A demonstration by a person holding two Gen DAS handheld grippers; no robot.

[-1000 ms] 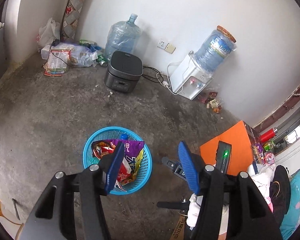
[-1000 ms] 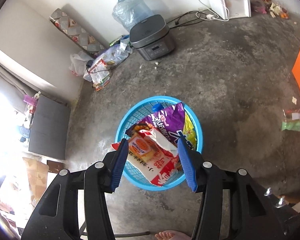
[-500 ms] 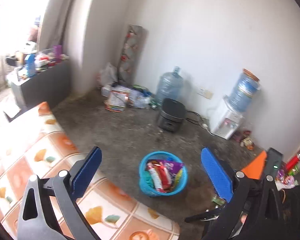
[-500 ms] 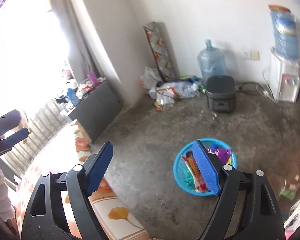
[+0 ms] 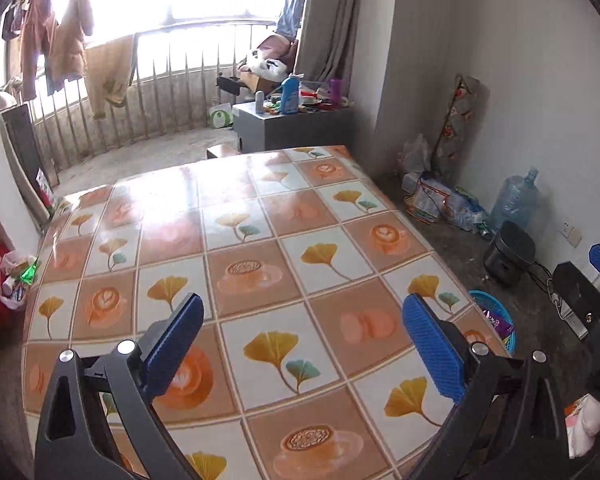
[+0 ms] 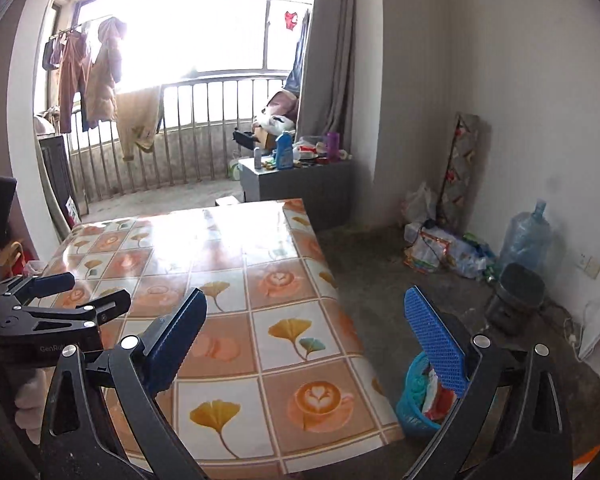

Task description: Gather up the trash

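Facing a table [image 5: 260, 216] with a glossy cloth printed in ginkgo leaves and coffee cups; it fills most of both views, bare top, glare at the far end. Far behind it: balcony railing [image 5: 160, 80] with clothes [image 5: 64, 40] hung against a blown-out window. Grey cabinet [image 6: 296, 184] sits beyond the table's far right corner, bottles and clutter on top. Along the right wall, far to near: a patterned board [image 6: 462, 160] leaning upright, a pile of bags [image 6: 440, 248], an empty water jug [image 6: 526, 236], a dark cooker [image 6: 518, 292]. Basket [image 6: 414, 400] (blue, holding the wrappers [image 6: 436, 396]) stands on the floor just beside the table's near right corner, partly hidden by the table edge in the left view.

Left gripper [image 5: 300, 344] over the near half of the table: jaws have just been opening, now spread wide, nothing between them. Right gripper [image 6: 304, 344] over the near right table edge: jaws also just opened to full spread, nothing held; its right finger overlaps the basket in view only.
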